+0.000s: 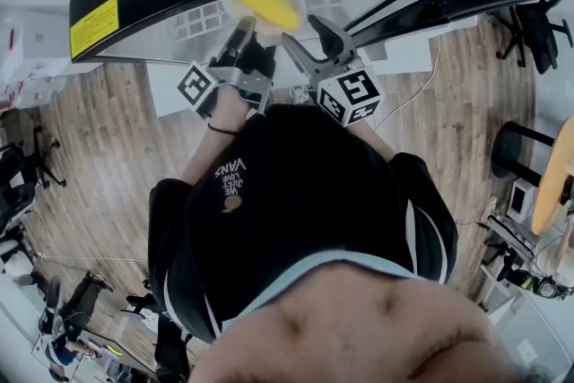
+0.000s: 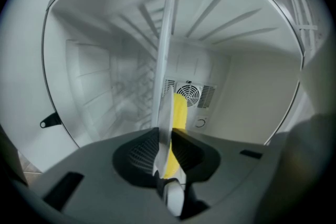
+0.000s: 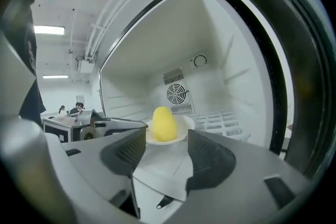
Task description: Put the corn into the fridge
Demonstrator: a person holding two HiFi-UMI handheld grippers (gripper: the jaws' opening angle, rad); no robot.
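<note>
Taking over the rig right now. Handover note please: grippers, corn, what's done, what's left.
Left gripper: shut on the rim of the plate, reaching into the fridge.
Right gripper: open, nothing between its fingers, pointing into the fridge at the corn.
Corn: on the plate, inside the fridge, in front of the fan in the back wall.
Done: corn and plate are inside the fridge.
Left: I cannot tell whether the plate rests fully on the fridge floor. Probably set it down, let go with the left gripper, pull both grippers out and close the fridge.
</note>
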